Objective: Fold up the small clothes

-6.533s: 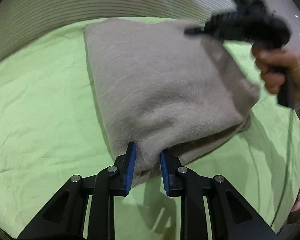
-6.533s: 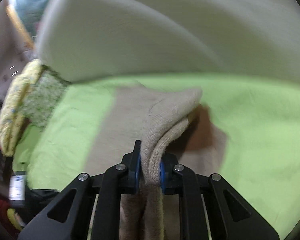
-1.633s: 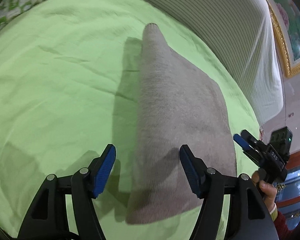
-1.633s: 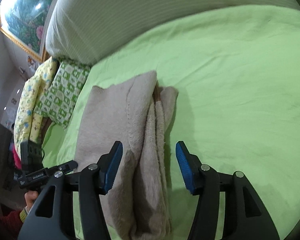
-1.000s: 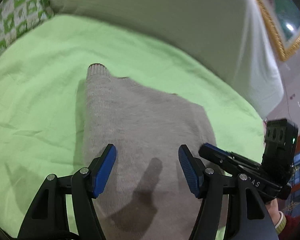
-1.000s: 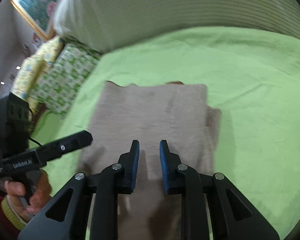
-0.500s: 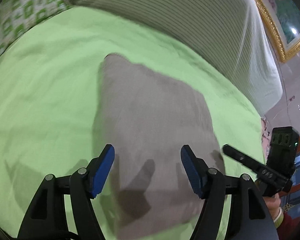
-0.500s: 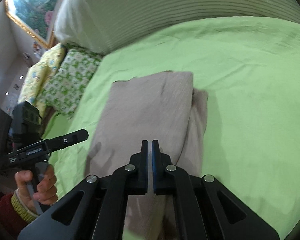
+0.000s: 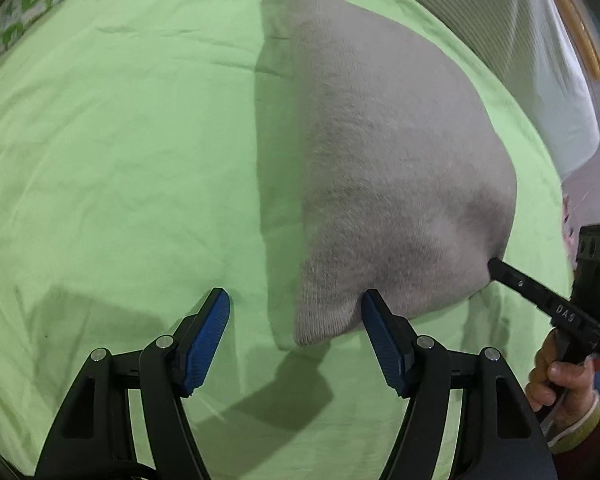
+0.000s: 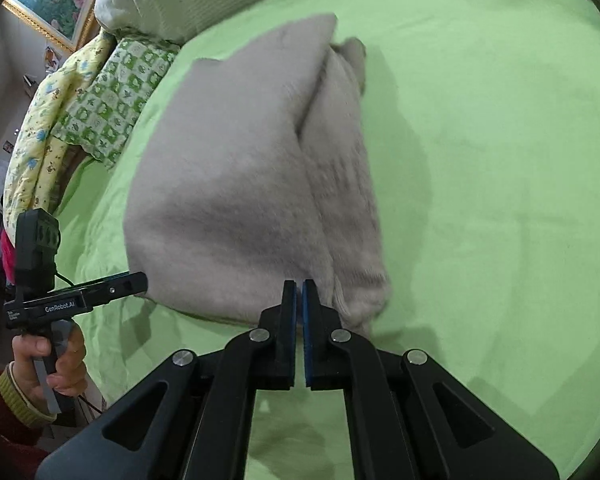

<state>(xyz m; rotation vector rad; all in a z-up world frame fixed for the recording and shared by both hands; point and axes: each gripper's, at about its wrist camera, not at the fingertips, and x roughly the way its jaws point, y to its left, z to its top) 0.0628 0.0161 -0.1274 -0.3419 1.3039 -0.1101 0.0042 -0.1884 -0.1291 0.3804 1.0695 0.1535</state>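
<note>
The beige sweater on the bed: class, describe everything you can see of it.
The sweater is beige, fuzzy knit, folded into a thick, roughly rectangular bundle with a narrower folded layer showing along one side. It lies flat on the green sheet. The shut right gripper is at its near edge, holding nothing; the open left gripper sits at another corner, not gripping it.

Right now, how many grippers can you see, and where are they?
2. The left gripper, open, sits over the near corner of the folded beige garment; the right gripper, shut, is at its other near edge.
</note>
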